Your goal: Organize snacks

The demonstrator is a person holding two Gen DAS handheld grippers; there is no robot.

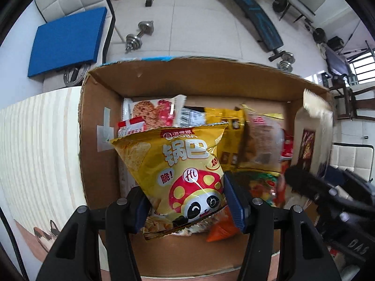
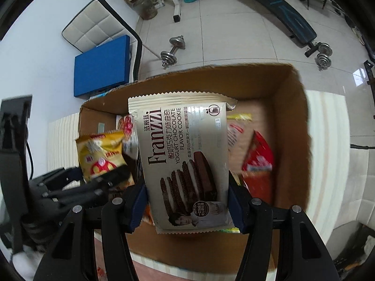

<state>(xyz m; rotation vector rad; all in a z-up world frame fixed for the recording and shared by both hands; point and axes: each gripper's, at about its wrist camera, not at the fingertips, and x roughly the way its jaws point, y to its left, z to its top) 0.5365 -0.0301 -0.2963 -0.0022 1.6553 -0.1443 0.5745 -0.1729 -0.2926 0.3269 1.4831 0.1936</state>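
Note:
My left gripper (image 1: 187, 207) is shut on a yellow crisp bag with a panda (image 1: 182, 175), held above the open cardboard box (image 1: 201, 79). Its blue pads press both sides of the bag. My right gripper (image 2: 187, 207) is shut on a beige Franzzi chocolate cookie pack (image 2: 185, 161), also over the cardboard box (image 2: 288, 140). In the right wrist view the yellow crisp bag (image 2: 100, 154) and the left gripper (image 2: 93, 187) show at the left, blurred. In the left wrist view the cookie pack (image 1: 309, 140) appears at the right. Several snack packs lie in the box, among them an oat bar pack (image 1: 152, 112).
The box stands on a pale striped table mat (image 1: 39, 154). A red pack (image 2: 257, 159) leans inside the box's right part. Beyond lie a tiled floor, a dumbbell (image 1: 139, 35), a blue pad (image 1: 68, 42) on a white chair, and a workout bench (image 2: 281, 7).

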